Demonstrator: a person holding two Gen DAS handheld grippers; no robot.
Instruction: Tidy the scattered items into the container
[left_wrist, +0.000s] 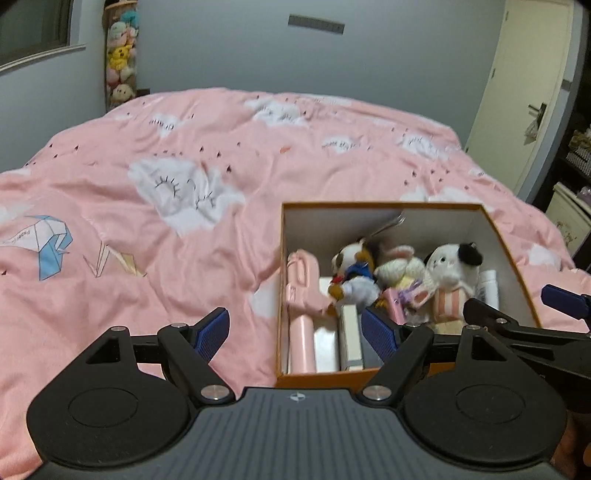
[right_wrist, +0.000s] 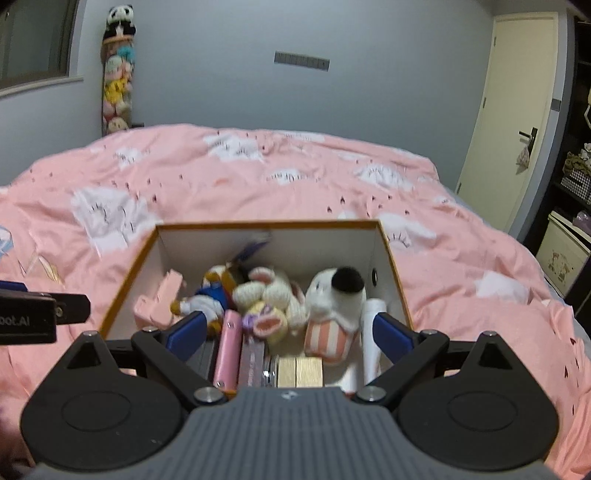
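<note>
A pink quilt (left_wrist: 184, 147) covers the bed, and nothing loose shows on the part of it in view. The orange box (right_wrist: 391, 258) sits on the quilt, open side up, its long axis running away from both cameras. Inside the box lie soft toys: a dog toy (right_wrist: 207, 295) toward its left wall, a rabbit toy (right_wrist: 273, 295) in the middle, a white toy with a black ear (right_wrist: 336, 299) toward its right wall. Flat packs and a pink case (right_wrist: 229, 350) lie lengthwise along the near wall, and a white tube (right_wrist: 373, 332) lies the same way by the right wall.

The left gripper (left_wrist: 295, 330) hangs over the box's near left corner, jaws spread and empty. The right gripper (right_wrist: 288, 332) hangs over the near wall, jaws also released, holding nothing.

The job looks near its end; lifting both grippers straight clear of the box would avoid snagging the toys.
</note>
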